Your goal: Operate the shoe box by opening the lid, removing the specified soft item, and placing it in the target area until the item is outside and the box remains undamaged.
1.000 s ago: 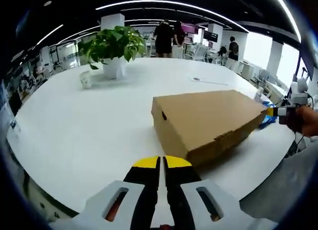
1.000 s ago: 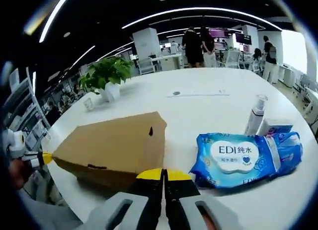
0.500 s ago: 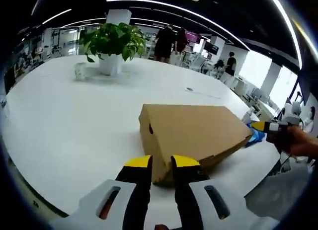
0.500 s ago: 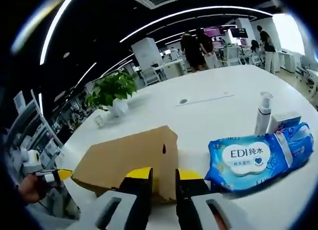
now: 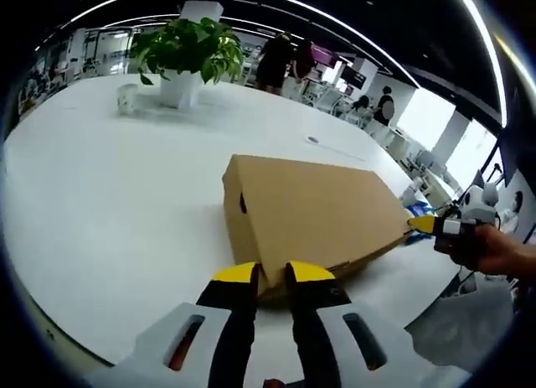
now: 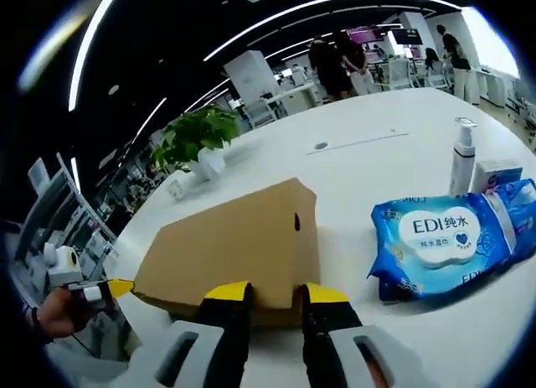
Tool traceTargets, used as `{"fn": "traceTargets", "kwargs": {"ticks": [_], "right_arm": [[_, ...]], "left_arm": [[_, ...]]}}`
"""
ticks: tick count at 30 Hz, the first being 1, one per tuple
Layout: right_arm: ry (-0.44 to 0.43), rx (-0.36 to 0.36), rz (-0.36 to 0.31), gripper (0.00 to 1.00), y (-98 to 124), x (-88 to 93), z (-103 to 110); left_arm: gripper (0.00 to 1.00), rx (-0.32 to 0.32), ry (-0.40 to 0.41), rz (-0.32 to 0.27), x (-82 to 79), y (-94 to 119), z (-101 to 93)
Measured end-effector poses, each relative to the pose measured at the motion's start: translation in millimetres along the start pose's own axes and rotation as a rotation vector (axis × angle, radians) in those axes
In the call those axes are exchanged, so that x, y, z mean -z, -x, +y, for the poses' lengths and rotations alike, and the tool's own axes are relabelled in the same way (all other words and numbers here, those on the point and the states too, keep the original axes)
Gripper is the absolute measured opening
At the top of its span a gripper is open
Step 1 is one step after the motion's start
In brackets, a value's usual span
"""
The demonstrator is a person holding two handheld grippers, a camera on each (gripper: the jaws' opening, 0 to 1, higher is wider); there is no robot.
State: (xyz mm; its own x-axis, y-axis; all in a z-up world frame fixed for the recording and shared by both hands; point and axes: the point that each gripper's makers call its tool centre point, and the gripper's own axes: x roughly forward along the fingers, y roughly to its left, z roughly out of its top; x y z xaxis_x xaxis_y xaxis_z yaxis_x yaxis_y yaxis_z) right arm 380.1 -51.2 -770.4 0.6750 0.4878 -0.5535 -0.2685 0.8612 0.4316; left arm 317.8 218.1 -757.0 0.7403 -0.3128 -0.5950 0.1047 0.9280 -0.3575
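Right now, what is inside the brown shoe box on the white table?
That cannot be seen. The shoe box is closed, its lid flat on top, so the contents are covered. One small dark hole shows in its end wall. Both grippers, left and right, are open at its edges.

Open-plan office, long white table (image 5: 100, 195), ceiling light strips (image 6: 335, 7), potted plant (image 5: 186, 53)

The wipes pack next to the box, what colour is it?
The wipes pack is blue with a white label panel, clearest in the right gripper view.
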Motion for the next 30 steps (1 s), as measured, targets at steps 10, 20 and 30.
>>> {"fn": "traceTargets", "kwargs": {"ticks": [10, 20, 30], "right_arm": [[0.029, 0.021, -0.012, 0.2, -1.4, -3.3, -3.6], [0.017, 0.055, -0.022, 0.2, 1.0, -11.9, -20.1], [-0.008, 0.106, -0.039, 0.2, 4.5, -24.1, -44.4]], "left_arm": [[0.13, 0.022, -0.024, 0.014, -6.1, -9.2, -1.8], [0.13, 0.047, -0.064, 0.03, -24.8, -37.6, -11.3], [0.13, 0.078, -0.08, 0.037, -39.5, -67.0, -29.6]]}}
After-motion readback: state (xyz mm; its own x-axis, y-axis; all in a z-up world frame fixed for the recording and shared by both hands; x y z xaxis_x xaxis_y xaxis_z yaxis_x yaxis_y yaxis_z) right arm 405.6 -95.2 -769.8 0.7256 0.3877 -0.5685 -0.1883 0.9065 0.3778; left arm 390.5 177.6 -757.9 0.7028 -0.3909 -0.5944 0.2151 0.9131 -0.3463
